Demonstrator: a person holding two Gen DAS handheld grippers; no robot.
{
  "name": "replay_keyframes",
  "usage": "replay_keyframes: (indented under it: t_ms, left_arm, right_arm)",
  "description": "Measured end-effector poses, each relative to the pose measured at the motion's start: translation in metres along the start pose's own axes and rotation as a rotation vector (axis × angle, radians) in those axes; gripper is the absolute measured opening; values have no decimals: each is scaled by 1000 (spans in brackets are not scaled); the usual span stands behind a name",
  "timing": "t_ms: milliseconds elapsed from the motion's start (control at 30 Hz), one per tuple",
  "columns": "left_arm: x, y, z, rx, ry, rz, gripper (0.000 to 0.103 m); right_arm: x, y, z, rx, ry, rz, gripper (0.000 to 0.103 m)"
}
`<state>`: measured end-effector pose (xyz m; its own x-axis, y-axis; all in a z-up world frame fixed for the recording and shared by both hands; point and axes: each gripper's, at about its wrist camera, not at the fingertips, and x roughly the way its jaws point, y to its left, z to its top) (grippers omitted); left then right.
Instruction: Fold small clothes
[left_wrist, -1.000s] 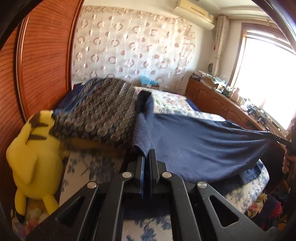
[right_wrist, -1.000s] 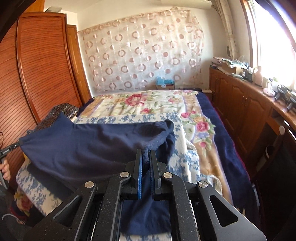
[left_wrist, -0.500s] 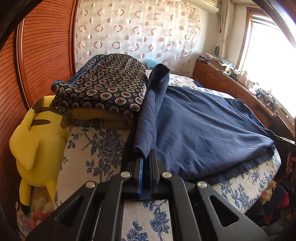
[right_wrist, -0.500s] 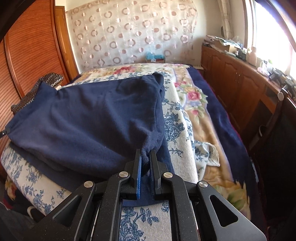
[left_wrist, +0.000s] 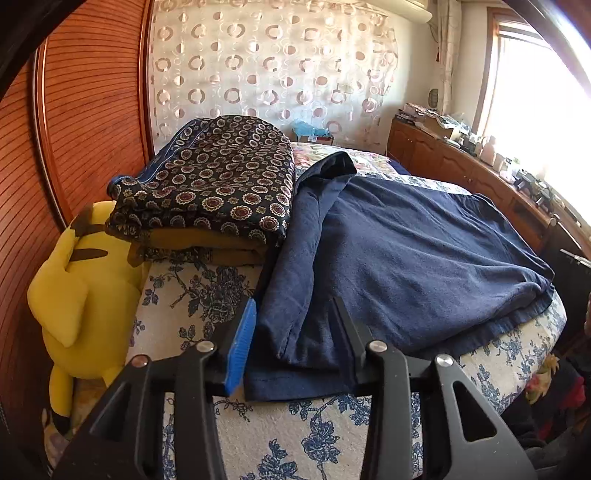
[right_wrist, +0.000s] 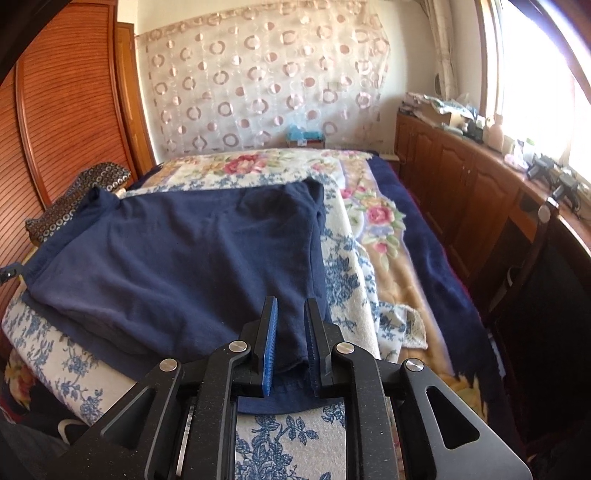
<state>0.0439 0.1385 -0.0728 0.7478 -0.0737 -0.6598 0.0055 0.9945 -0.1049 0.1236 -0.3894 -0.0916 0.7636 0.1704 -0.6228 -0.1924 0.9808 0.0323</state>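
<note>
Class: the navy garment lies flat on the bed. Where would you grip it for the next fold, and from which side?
Grip the navy garment at its two near-edge corners, coming in low from the bed's near side. That hem lies flat and reachable; the left gripper and right gripper, jaws just opening, already straddle it.

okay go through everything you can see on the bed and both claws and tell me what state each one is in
Left claw: open, jaws just been opening, navy cloth lying loose between them.
Right claw: slightly open, jaws just been opening, cloth edge between them.
Navy garment: folded over, lying flat on the bed.
Patterned clothes stack: folded, piled beside it.
Yellow plush toy: slumped against the bed's side.
</note>
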Motion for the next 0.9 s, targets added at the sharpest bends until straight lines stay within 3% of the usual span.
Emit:
replay_keyframes:
  t_ms: [233, 667, 900]
  left_arm:
    - [3, -3, 0, 4, 9, -6, 52]
    - [10, 5, -7, -9, 30, 38, 53]
    - [18, 10, -12, -23, 57, 37, 53]
  right_arm:
    - [-6, 21, 6, -46, -30, 37, 37]
    - [38, 94, -5, -143, 38, 157, 39]
    - [57, 124, -19, -204, 90, 162, 39]
